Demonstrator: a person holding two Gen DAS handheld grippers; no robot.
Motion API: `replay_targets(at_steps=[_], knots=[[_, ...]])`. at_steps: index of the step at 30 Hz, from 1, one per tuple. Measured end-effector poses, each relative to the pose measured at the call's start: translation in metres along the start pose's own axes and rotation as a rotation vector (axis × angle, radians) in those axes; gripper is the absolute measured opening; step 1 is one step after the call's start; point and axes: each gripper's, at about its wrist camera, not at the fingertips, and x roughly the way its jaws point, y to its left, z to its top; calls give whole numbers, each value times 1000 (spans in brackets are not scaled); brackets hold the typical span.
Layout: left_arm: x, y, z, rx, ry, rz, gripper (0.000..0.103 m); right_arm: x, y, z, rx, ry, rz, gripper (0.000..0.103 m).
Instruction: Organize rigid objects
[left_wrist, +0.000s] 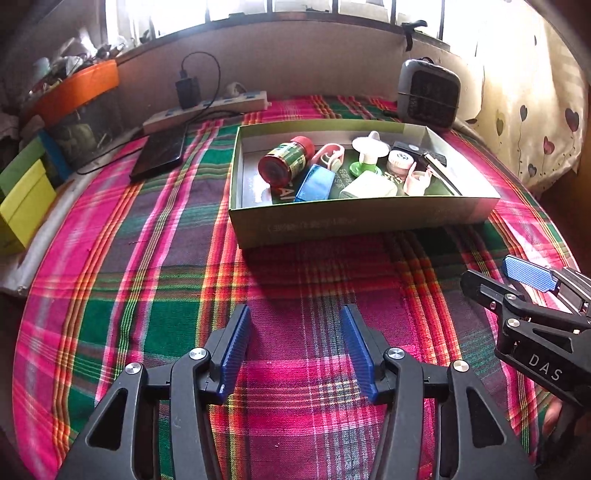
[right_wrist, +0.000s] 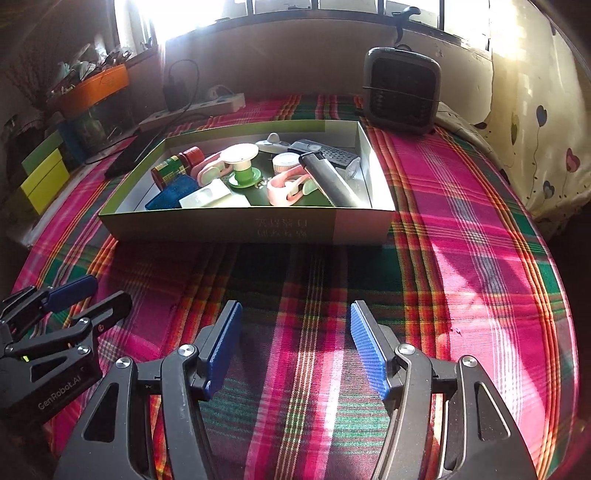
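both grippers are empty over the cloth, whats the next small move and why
Probably ease the left gripper forward toward the box, aiming at the red-capped jar lying at its left end. Both the left and right gripper stand open and empty, short of the box.

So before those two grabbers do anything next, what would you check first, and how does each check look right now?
1. Left gripper jaws open, nothing between them: ok.
2. Right gripper jaws open, empty: ok.
3. Box sits flat on the plaid cloth, top open: ok.
4. Items are inside the box, such as the red-capped jar and blue case: ok.
5. Nothing loose on the cloth between grippers and box: ok.
6. Free floor space in the box for more: cannot tell.
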Motion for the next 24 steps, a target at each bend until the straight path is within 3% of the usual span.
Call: replay_targets(at_steps=[10,16,24], knots=[[1,-3,0,-30,-7,22,55,0,1,0,-5,5,-46,61],[2,-2,0,-36,-7,21,55,1,-2,-1,5,11,-59,69],[2,-2,0,-36,-7,21,55,2,-2,-1,7,11,-61,71]])
